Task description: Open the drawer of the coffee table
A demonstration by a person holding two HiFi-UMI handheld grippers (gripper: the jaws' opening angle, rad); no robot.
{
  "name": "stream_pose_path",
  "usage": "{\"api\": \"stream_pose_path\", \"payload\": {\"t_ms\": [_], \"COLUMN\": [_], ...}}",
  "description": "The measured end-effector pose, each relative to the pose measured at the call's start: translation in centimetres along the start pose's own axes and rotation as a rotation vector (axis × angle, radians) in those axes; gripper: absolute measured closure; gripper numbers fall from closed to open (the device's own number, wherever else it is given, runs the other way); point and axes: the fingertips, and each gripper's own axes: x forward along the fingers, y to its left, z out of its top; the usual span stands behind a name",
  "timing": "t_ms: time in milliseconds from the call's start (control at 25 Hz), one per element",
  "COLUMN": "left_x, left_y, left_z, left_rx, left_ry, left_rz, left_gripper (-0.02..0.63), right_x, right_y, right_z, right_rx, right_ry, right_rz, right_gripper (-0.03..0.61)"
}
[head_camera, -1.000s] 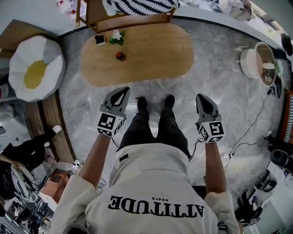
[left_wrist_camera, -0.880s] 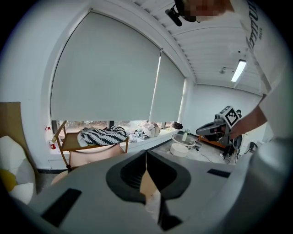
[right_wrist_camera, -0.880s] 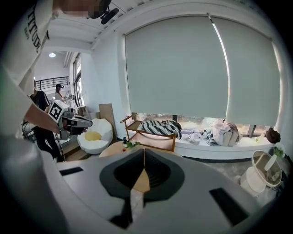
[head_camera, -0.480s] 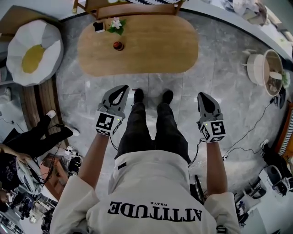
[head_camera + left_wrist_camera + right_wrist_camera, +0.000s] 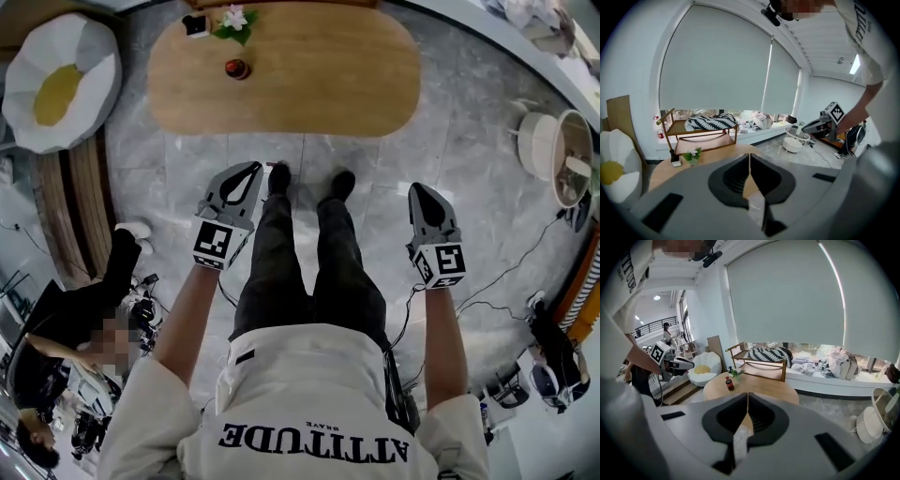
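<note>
- Left tongs (image 5: 256, 169): both halves pressed tip to tip, nothing between them. Held out in front of the person, angled downward over the grey marble floor (image 5: 187, 164).
- Right tongs (image 5: 415, 189): likewise closed on itself and empty, held out on the other side of the person's legs and roughly level with the left one.
- Coffee table (image 5: 309, 84): oval wooden top, straight ahead of the person's shoes (image 5: 278, 178). Both tongs are short of its near edge and touch nothing.
- Drawer: cannot be made out in any view; only the top and a thin rim of the table show.
- On the table, toward its left end: a small dark bottle (image 5: 236, 68) standing upright, and behind it a little plant (image 5: 232, 21) with a white flower.
- Left of the table: a fried-egg cushion (image 5: 58, 84) on the floor.
- Beyond the table, under the window: a wooden rack (image 5: 701, 133) with striped cloth on top.
</note>
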Motion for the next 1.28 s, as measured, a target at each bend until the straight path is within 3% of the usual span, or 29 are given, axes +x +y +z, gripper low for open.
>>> {"api": "stream_pose_path", "payload": {"t_ms": [400, 760, 1080, 1160, 1280], "left_x": [5.0, 8.7, 11.3, 11.3, 11.6], "left_y": [-0.3, -0.2, 0.7, 0.6, 0.6], "left_z": [-6.1, -13.1, -17.0, -18.2, -19.4], "left_rx": [-0.051, -0.082, -0.085, -0.092, -0.090], "left_ry": [0.062, 0.175, 0.188, 0.207, 0.193], "left_rz": [0.015, 0.004, 0.022, 0.027, 0.030], "left_gripper": [0.591, 0.591, 0.590, 0.589, 0.589], "right_x": [4.9, 9.1, 13.3, 13.8, 14.3], "right_y": [-2.6, -3.8, -3.2, -2.9, -2.5], "right_z": [-6.0, -11.7, -16.3, -17.5, -19.1], "right_rx": [0.035, 0.035, 0.049, 0.046, 0.035], "right_ry": [0.055, 0.119, 0.166, 0.177, 0.193], "right_rz": [0.010, 0.030, 0.092, 0.105, 0.122], "right_gripper": [0.557, 0.557, 0.553, 0.514, 0.508]}}
